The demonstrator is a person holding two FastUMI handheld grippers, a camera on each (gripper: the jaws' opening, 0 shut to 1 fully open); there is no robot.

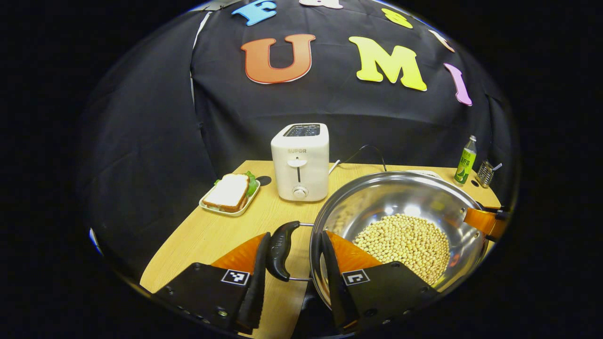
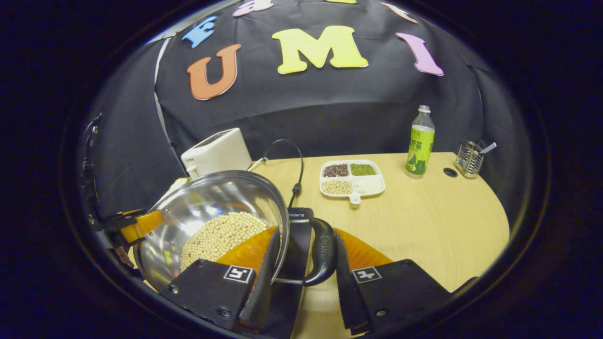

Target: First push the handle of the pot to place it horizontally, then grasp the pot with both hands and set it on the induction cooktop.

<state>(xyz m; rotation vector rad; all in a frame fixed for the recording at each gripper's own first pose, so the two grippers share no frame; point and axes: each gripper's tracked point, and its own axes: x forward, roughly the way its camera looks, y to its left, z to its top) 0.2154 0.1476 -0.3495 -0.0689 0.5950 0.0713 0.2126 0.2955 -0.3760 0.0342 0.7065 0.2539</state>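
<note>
Both grippers, left (image 1: 292, 263) and right (image 2: 301, 268), stood spread around the pot (image 1: 400, 207) handles, not pinching; an uneven lift risked spilling soybeans (image 1: 405, 242).

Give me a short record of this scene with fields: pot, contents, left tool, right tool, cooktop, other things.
pot: steel pot, handles horizontal
contents: pale beans
left tool: fingers straddle the left handle, grip unclear
right tool: fingers straddle the right handle, grip unclear
cooktop: black, beneath the pot's right side
other things: toaster, sandwich, bottle, divided dish
</note>
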